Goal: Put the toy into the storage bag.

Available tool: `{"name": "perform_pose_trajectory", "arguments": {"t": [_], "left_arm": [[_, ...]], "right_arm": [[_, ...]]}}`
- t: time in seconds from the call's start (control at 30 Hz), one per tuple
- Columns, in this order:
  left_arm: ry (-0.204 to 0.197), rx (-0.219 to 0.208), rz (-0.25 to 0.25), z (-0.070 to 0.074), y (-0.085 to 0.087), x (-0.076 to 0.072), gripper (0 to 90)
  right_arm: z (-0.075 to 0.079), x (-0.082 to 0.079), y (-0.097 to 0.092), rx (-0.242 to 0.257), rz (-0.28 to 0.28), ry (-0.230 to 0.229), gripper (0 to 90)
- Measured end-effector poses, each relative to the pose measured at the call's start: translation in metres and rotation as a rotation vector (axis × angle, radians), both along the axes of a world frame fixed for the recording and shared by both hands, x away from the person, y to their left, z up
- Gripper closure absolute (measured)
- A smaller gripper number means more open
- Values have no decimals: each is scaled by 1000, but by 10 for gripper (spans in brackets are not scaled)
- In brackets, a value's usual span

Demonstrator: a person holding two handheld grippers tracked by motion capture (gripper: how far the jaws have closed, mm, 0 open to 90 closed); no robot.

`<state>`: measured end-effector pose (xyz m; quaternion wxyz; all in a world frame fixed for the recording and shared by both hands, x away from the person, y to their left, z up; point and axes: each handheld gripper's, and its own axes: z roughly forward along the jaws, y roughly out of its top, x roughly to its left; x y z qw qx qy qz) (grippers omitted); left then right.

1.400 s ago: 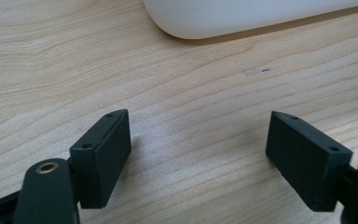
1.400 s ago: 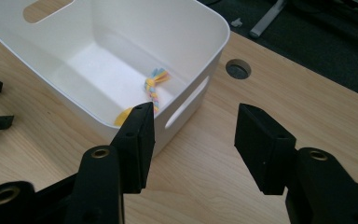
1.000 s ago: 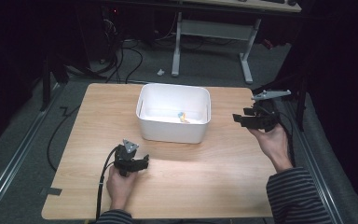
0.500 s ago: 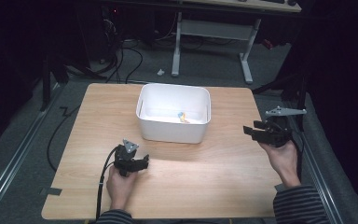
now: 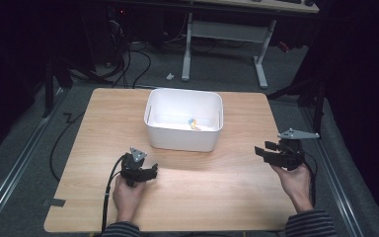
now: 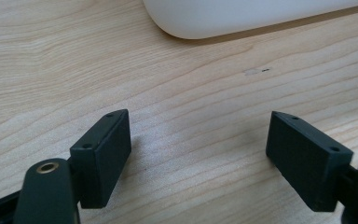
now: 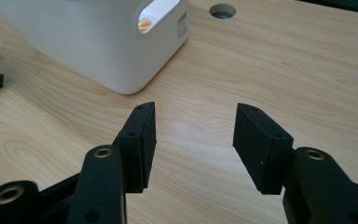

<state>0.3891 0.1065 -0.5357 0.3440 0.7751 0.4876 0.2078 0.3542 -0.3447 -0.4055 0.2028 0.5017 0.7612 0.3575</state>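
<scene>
A white bin (image 5: 185, 121) stands mid-table (image 5: 98, 118) with a small yellow and blue thing (image 5: 193, 123) lying inside, toward its right. The left gripper (image 5: 150, 173) rests on the wood just in front of the bin, jaws wide apart and empty. The right gripper (image 5: 260, 150), well off to the bin's right, has just been narrowing its jaws, about half open with nothing between them. It looks like a pause between steps; reaching the small thing would mean lifting over the bin's rim
</scene>
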Motion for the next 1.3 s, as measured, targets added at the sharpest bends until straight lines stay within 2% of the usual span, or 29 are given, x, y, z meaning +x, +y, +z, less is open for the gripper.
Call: {"name": "perform_pose_trajectory", "arguments": {"t": [0.27,0.4,0.47,0.6,0.8,0.97,1.07,1.17,1.3], "left_arm": [[0,0,0,0,0,0,224],[0,0,0,0,0,0,224],[0,0,0,0,0,0,224],[0,1,-1,0,0,0,224],[1,1,-1,0,0,0,224],[0,1,-1,0,0,0,224],[0,1,-1,0,0,0,224],[-1,1,-1,0,0,0,224],[0,1,-1,0,0,-1,224]], "right_arm": [[-30,-1,6,19,-9,36,496],[-46,0,9,33,5,33,484],[-55,1,15,-1,2,33,483],[-72,4,31,-75,30,35,482],[-99,15,49,-100,50,60,480],[-116,25,56,-108,38,73,469],[-120,27,57,-93,30,46,472],[-125,28,58,-76,41,-1,430],[-125,28,58,-74,52,-1,414]]}}
